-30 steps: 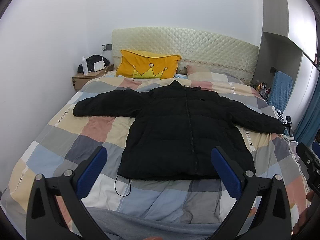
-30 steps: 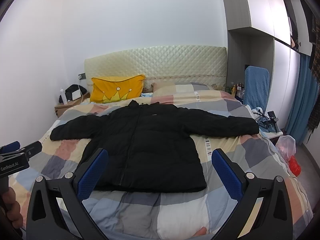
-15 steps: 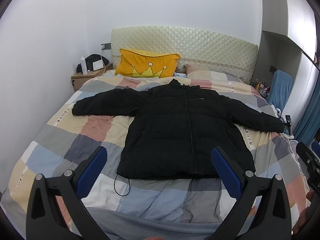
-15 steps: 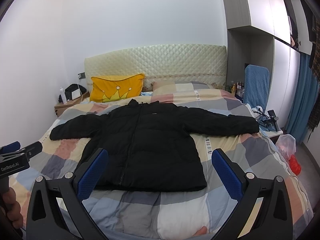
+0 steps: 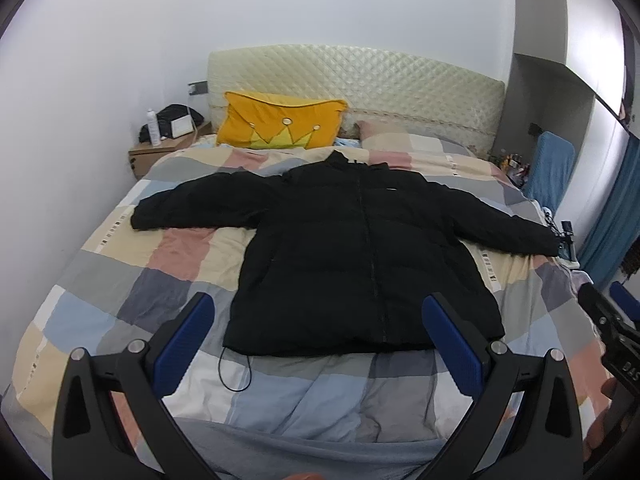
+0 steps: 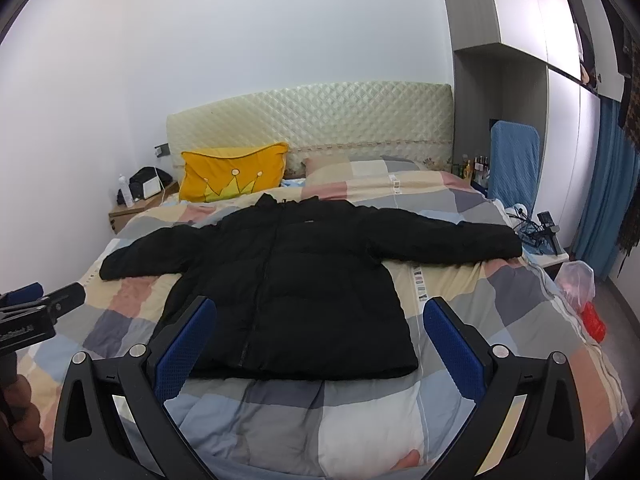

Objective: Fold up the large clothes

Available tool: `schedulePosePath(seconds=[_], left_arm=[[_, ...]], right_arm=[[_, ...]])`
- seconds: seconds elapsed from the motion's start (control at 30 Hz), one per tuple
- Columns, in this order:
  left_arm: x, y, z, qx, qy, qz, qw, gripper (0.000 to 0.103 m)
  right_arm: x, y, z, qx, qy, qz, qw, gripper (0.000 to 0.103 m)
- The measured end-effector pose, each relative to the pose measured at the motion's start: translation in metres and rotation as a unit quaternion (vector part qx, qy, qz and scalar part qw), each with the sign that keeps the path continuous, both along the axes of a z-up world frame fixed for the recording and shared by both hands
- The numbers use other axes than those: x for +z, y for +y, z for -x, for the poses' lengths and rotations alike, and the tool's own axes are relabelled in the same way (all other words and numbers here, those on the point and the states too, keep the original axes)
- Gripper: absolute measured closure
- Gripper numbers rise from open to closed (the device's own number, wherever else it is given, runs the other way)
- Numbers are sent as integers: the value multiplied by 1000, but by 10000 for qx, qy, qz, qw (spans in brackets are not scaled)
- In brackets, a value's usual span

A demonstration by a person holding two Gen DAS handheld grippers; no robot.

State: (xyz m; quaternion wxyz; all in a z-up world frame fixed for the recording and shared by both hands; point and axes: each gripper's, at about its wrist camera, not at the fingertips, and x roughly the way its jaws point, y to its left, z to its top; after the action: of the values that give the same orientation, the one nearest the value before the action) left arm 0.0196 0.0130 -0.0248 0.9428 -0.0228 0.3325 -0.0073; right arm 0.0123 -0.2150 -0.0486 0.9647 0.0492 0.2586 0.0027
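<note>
A black puffer jacket lies flat and face up on the bed, zipped, both sleeves spread out to the sides; it also shows in the right wrist view. A thin black drawcord trails from its left hem. My left gripper is open and empty, held above the foot of the bed, short of the jacket's hem. My right gripper is open and empty, also short of the hem and further right.
The bed has a checked quilt and a quilted cream headboard. A yellow crown cushion leans at the head. A wooden nightstand stands at the left. A blue chair, a red-filled plastic bag and blue curtains stand at the right.
Both views have shifted slightly; the jacket sits a little lower and nearer in view. The jacket has not moved and both grippers stay open.
</note>
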Motion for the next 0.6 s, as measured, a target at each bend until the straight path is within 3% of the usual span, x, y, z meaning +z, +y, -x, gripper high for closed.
schedulePosePath(seconds=[0.23, 0.6], left_arm=[[0, -2, -17, -42, 32, -44, 10000, 0], [-23, 4, -74, -428, 356, 291, 9980, 0]], right_arm=[[0, -5, -10, -26, -66, 1, 10000, 0], [-11, -23, -49, 50, -60, 19, 10000, 0]])
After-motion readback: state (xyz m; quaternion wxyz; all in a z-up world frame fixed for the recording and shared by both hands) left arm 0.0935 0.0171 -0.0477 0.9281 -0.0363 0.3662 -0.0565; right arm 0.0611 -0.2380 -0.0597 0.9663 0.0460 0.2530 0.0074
